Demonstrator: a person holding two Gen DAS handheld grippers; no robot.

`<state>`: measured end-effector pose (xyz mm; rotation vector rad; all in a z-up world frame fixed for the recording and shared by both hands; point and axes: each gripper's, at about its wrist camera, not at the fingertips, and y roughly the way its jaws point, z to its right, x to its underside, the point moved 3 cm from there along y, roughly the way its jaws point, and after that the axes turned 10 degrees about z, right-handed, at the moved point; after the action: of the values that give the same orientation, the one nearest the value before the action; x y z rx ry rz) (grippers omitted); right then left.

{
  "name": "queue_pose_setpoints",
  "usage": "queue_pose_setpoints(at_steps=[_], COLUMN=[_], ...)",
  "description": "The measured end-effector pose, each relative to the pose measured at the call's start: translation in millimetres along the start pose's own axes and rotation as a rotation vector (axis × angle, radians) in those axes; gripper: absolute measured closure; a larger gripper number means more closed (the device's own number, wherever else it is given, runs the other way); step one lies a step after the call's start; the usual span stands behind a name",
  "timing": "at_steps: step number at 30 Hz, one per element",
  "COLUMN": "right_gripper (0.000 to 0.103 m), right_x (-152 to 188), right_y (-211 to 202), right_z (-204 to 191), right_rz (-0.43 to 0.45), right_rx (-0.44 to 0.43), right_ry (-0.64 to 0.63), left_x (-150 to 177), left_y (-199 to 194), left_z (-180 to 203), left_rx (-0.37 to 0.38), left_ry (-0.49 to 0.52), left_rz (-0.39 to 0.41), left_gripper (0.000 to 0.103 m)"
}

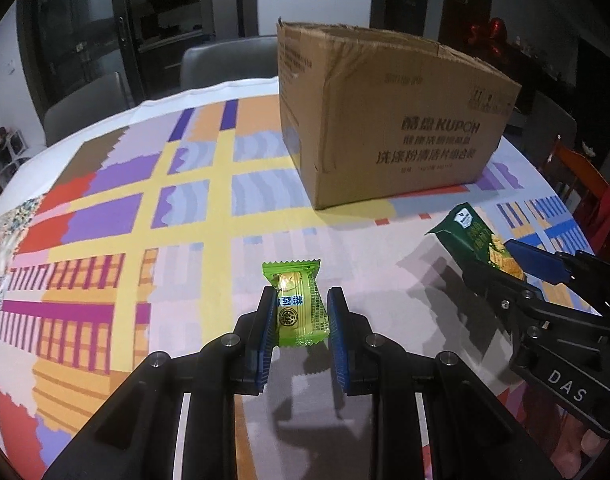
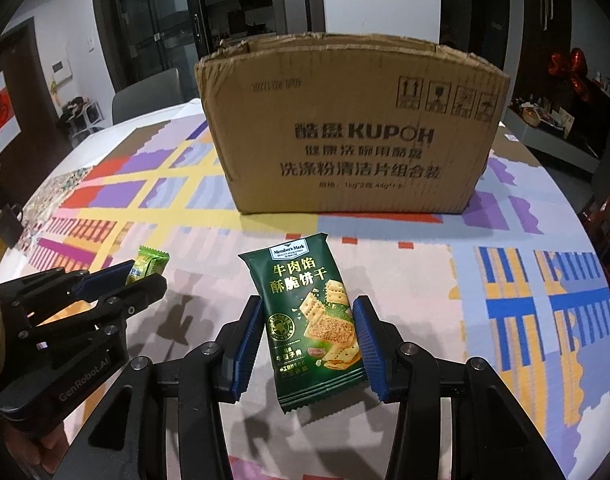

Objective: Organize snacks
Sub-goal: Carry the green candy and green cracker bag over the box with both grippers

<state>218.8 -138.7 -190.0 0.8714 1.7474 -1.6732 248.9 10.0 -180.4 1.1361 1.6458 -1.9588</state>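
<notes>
A small light-green snack packet [image 1: 299, 308] hangs just above the patterned tablecloth [image 1: 145, 208], and my left gripper [image 1: 301, 293] is shut on it, blue pads pressing both sides. A dark green cracker packet [image 2: 311, 320] stands upright between the pads of my right gripper [image 2: 308, 302], which is shut on it and holds it off the cloth. Each view shows the other gripper alongside: the right gripper [image 1: 489, 256] with the cracker packet [image 1: 471, 236], the left gripper [image 2: 147, 273] with the light-green packet [image 2: 151, 260]. An open-topped cardboard box [image 2: 345, 128] [image 1: 385, 120] stands beyond both.
The round table's far edge [image 1: 209, 88] has grey chairs [image 1: 225, 56] behind it. An orange chair [image 1: 577, 176] stands at the right edge. A dark cabinet with small items [image 2: 545, 116] is at the back right. A person's hand [image 1: 593, 440] grips the right tool.
</notes>
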Motion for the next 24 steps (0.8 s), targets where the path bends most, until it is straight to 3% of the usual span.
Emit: queue_pose_setpoints(at_steps=[24], right_gripper=[0.056], right_x=[-51.5], right_y=[-53.7], right_z=[37.1], right_rz=[0.12], right_rx=[0.022], right_ry=[0.006], left_x=[-56.4], left_y=[-41.5], left_z=[36.8], left_rx=[-0.014], left_ry=[-0.045], left_rz=[0.081], left_gripper=[0.077])
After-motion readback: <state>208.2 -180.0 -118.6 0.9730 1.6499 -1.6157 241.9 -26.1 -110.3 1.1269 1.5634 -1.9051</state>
